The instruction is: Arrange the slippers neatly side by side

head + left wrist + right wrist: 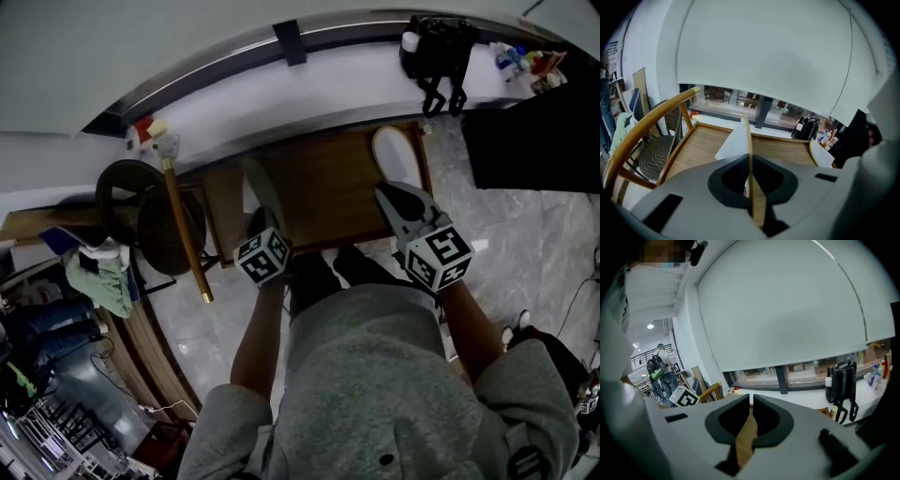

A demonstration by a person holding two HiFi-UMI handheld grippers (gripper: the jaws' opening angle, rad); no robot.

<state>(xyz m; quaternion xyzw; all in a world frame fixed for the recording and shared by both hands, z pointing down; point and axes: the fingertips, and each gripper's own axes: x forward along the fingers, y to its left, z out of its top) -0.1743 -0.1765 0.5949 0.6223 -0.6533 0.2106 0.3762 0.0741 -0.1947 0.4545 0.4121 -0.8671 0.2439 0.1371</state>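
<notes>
Grips one slipper [739,138] edge-on in the left gripper [749,160], jaws clenched across the thin sole, lifting it above the wooden surface [328,192]. Carries the right gripper [751,404] empty, jaws pressed together. Leaves the second slipper [397,155] flat at the far right corner of the surface, well apart from the held one.

Could lose the held slipper: pinched only along one edge, so likely to swing or slide out if tilted on the way across. Might set it down on its side or askew, with the toe pointing away from its mate. Could catch the raised rim of the surface while lowering. May also nudge the second slipper out of line if brought in too close.

Cannot see from the head view how much sole sits between the jaws, as the gripper's cube covers it. Seems to be held near one end, though hard to tell which. Shows only a sliver of the second slipper in the left gripper view. Cannot make out the upper of either slipper.
</notes>
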